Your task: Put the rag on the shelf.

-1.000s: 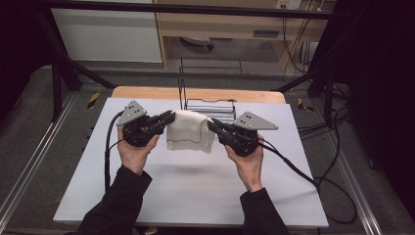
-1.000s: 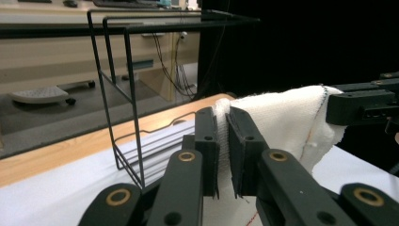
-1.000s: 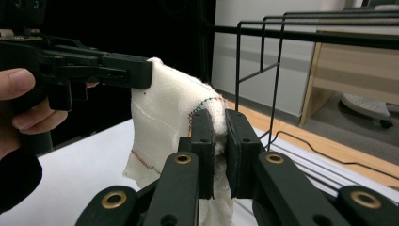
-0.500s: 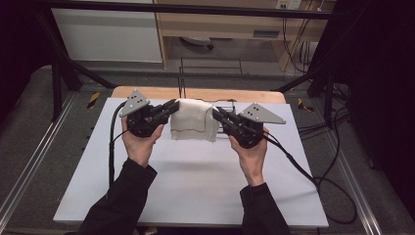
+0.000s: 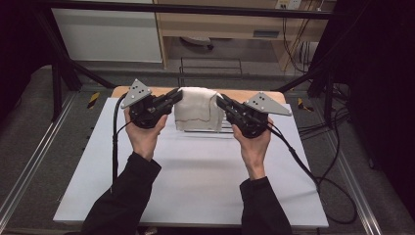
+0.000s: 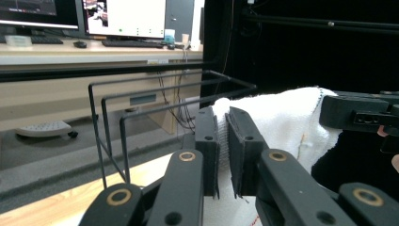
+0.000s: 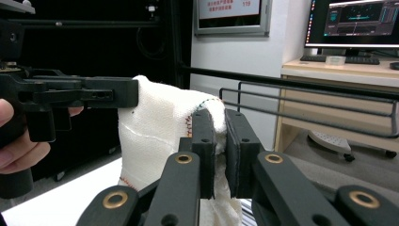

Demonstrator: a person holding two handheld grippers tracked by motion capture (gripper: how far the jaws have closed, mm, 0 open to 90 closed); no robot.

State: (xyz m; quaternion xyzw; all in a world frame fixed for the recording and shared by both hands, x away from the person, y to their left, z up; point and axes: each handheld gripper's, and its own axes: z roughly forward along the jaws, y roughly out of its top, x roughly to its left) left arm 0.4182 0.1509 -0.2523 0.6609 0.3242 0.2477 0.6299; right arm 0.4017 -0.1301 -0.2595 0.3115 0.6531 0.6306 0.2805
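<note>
A white folded towel (image 5: 196, 108) hangs in the air between my two grippers, above the far part of the white table. My left gripper (image 5: 175, 95) is shut on the towel's left upper corner, and the cloth (image 6: 282, 117) is pinched between its jaws (image 6: 222, 136). My right gripper (image 5: 220, 101) is shut on the towel's right upper corner; the cloth (image 7: 155, 127) droops to the left of its jaws (image 7: 220, 136). Across the towel, each gripper view shows the other gripper (image 6: 362, 115) (image 7: 70, 96). A black wire rack (image 5: 210, 128) stands just behind and below the towel.
The white table top (image 5: 195, 176) lies under my forearms, with a wooden edge (image 5: 244, 94) at the far side. Cables (image 5: 303, 161) trail from the grippers across the table. Beyond the table stand desks with monitors (image 7: 357, 21) and a black frame (image 5: 195, 7).
Both grippers have risen and moved toward the far edge, carrying the towel with them. The towel now hangs over the wire rack instead of in front of it.
</note>
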